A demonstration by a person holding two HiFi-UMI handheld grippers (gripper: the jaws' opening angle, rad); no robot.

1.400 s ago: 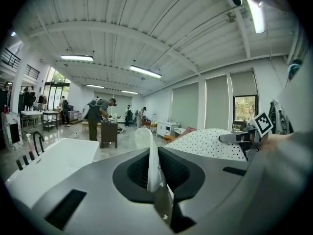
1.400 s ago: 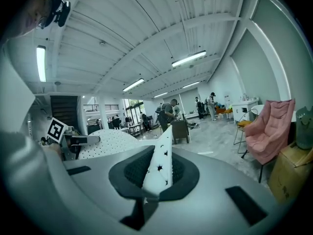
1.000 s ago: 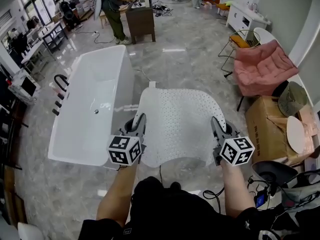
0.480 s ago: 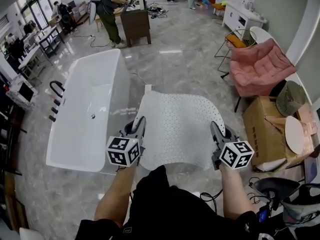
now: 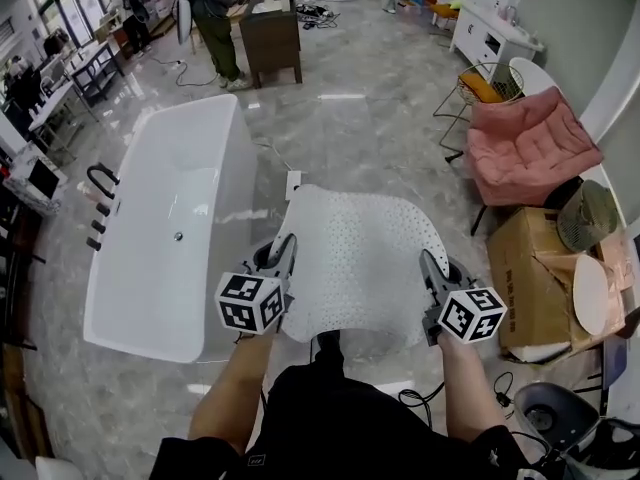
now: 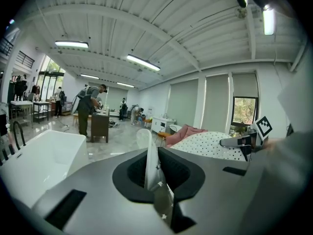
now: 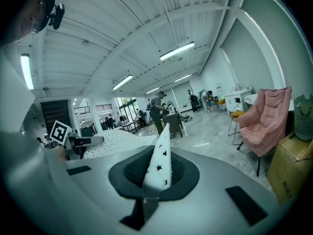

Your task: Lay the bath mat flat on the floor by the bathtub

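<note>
Both grippers are clamped on the bath mat [image 5: 355, 258]. The left gripper [image 5: 284, 252] has its jaws closed on the near corner on the bathtub [image 5: 165, 258] side, and the right gripper [image 5: 431, 268] pinches the near corner on the side away from the bathtub. A thin fold of white, star-punched mat stands between each pair of pads. The mat hangs spread in the air just beside the bathtub's long wall, its far edge drooping toward the marble floor [image 5: 370, 128] (whether that edge touches down I cannot tell). The step in hand looks like the lowering. To do it well, I judge, the two grippers should descend level and together, held as far apart as now so the sheet is taut across. The far edge should meet the floor first. Then draw the near edge back along the bathtub while sinking, so the mat unrolls without a crease or bulge. Set the edge nearest the bathtub parallel to its wall, close but not riding up it. Release only once both near corners lie down; so floppy a mat, dropped early, would likely fold under itself.
</note>
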